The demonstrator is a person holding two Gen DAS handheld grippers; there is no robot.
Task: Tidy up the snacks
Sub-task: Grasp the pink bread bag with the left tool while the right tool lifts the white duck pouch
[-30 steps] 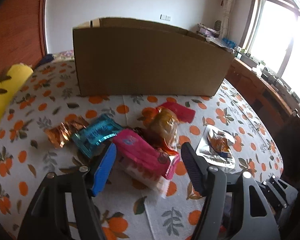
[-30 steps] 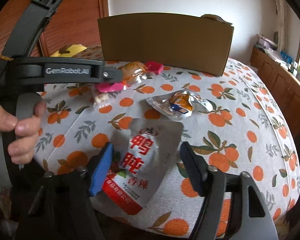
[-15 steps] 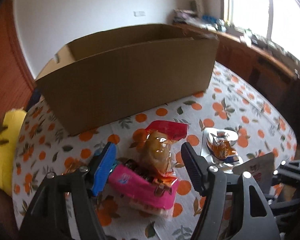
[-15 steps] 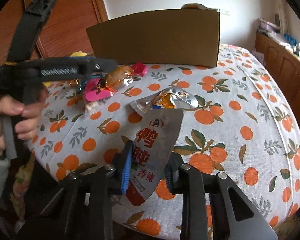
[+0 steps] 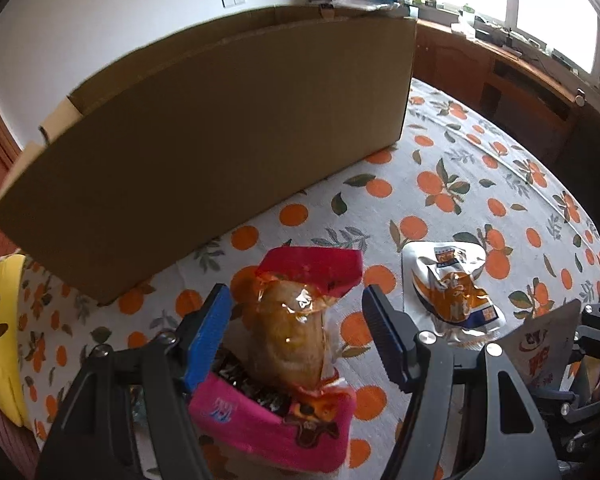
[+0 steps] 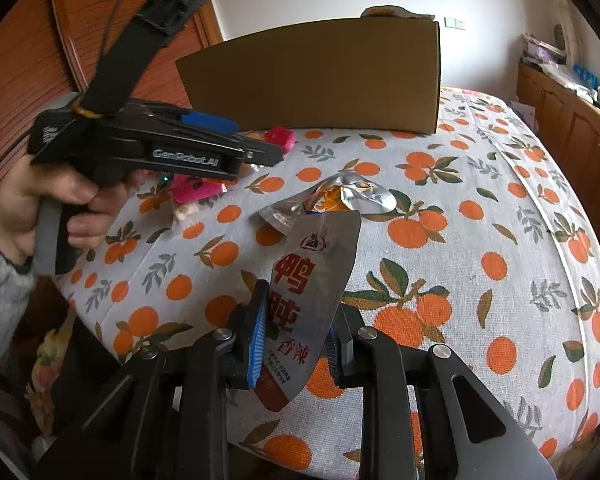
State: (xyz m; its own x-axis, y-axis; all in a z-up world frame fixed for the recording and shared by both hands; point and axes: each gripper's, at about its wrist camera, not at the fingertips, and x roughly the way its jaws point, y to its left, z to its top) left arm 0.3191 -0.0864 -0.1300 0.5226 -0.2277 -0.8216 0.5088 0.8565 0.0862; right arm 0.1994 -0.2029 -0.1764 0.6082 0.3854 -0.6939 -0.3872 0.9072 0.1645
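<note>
Step in hand, as judged: pickup for boxing; right gripper (image 6: 296, 334) jaws clenched on the silver pouch (image 6: 313, 276), its near end at the worktop (image 6: 479, 220) edge, while left gripper (image 5: 296, 334) jaws stand released around the bun pack (image 5: 292, 332), not pressing it. Next move calls for carrying the pouch over the far box (image 5: 228, 120) wall, and clamping the bun pack. Box interior hidden; pink pack (image 5: 276, 420) partly covered by the bun pack and cut off near

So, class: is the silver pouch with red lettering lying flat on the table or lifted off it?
Lifted: the silver pouch sticks up, pinched in the right tongs.
</note>
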